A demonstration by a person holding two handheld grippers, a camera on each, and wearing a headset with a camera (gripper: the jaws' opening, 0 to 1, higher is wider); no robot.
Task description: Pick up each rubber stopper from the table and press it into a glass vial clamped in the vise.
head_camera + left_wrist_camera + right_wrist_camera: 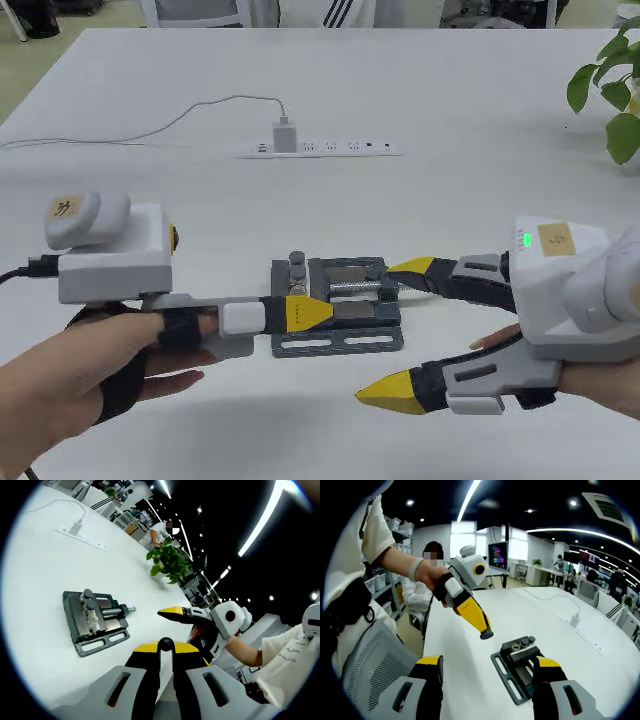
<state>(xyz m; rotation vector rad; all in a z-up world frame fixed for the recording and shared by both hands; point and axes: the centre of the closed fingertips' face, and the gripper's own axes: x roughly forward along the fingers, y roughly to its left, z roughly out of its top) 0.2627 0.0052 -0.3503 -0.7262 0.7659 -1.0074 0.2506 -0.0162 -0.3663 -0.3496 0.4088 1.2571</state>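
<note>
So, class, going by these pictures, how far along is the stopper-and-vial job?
Done: at least one vial clamped at the end of the vise looks capped with something dark. How many vials stand there is too small to tell.
In hand: the left gripper is shut on a dark stopper, held near the vise. The right gripper is open and holds nothing.
Left: pressing this stopper into a vial.

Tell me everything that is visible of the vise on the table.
The vise is dark grey, metal by its look, and lies flat on the white table. Its base has long slots along the edges. A bright screw runs between its two blocks. At one end a small grey vial stands upright in it.
</note>
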